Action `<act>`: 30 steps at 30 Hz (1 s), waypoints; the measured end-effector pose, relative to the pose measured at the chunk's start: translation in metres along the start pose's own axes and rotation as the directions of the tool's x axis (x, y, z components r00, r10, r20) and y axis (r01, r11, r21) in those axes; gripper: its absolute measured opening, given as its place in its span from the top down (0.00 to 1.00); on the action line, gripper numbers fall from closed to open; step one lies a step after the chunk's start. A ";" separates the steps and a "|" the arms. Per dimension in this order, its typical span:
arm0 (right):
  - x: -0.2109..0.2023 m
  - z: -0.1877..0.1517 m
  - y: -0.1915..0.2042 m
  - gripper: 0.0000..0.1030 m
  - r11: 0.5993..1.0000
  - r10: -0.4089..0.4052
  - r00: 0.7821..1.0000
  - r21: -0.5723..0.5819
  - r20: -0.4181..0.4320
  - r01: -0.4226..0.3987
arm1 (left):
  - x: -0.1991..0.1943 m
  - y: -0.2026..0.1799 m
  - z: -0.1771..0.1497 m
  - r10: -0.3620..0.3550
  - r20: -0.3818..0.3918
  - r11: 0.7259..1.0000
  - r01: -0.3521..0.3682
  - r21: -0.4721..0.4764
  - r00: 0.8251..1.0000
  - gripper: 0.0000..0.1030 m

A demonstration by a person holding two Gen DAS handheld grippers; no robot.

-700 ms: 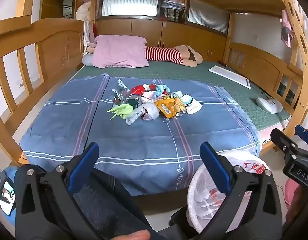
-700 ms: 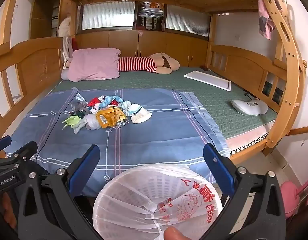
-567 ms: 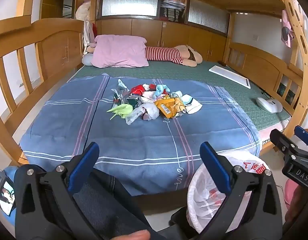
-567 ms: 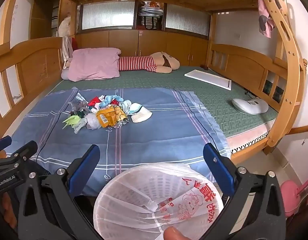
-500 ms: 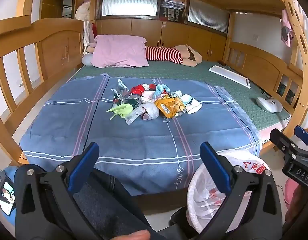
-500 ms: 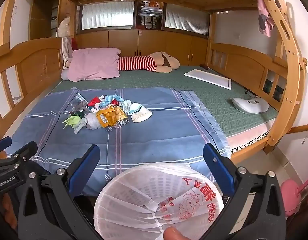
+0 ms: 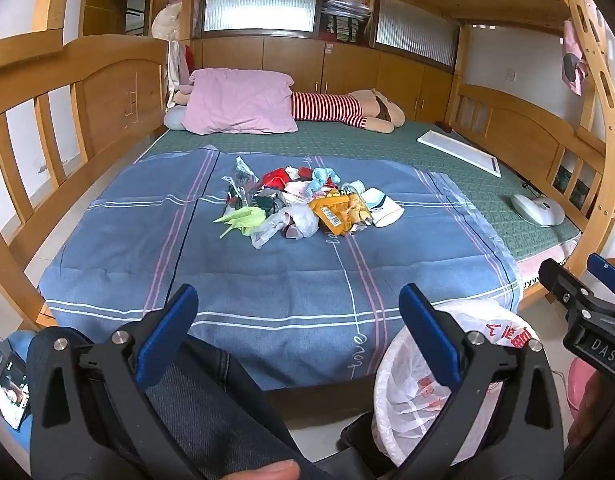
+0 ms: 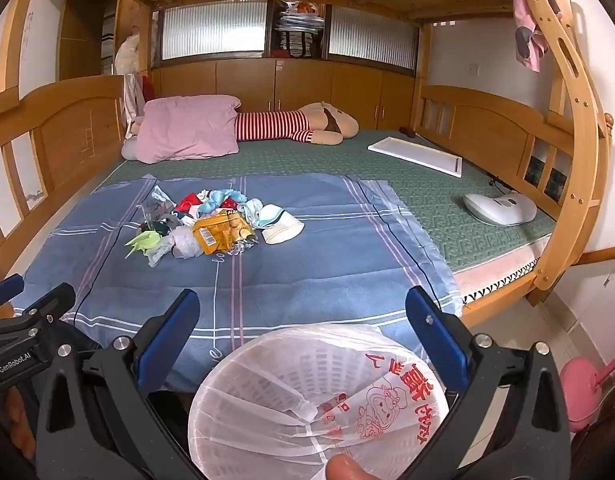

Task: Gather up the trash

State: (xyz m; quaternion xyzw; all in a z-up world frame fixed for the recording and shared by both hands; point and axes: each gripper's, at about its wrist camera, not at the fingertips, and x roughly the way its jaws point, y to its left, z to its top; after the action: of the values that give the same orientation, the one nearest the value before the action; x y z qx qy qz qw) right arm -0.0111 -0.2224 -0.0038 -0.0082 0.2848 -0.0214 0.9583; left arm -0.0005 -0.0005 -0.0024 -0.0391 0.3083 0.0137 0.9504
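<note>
A heap of trash (image 7: 303, 204) (wrappers, crumpled plastic, a paper cup) lies in the middle of the blue checked sheet (image 7: 267, 280) on the bed, well apart from both grippers. The left gripper (image 7: 297, 332) hangs over the near edge of the sheet with its jaws spread wide, nothing between them. The right gripper (image 8: 303, 334) is spread just as wide above the white bag-lined bin (image 8: 307, 400), which seems to stand on the floor beside the bed. A pink pillow (image 7: 239, 102) lies at the far end.

Both wrist views face the bed (image 7: 291, 280) from its foot, sharing the trash pile (image 8: 211, 228)
</note>
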 end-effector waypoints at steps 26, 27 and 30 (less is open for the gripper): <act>0.001 -0.001 0.002 0.02 1.000 -0.003 1.000 -0.002 -0.004 0.003 | -0.002 0.001 0.001 -0.001 0.002 1.000 0.001 -0.003 1.000 0.03; 0.001 -0.002 0.002 0.02 1.000 -0.003 1.000 -0.002 -0.005 0.003 | -0.002 0.001 0.001 -0.001 0.002 1.000 0.001 -0.003 1.000 0.03; 0.002 -0.002 0.002 0.02 1.000 -0.005 1.000 -0.003 -0.007 0.005 | -0.002 0.001 0.001 -0.001 0.002 1.000 0.001 -0.003 1.000 0.03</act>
State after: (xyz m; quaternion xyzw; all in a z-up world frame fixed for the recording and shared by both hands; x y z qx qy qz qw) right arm -0.0108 -0.2209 -0.0069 -0.0103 0.2880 -0.0233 0.9573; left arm -0.0014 0.0005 -0.0009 -0.0409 0.3072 0.0139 0.9507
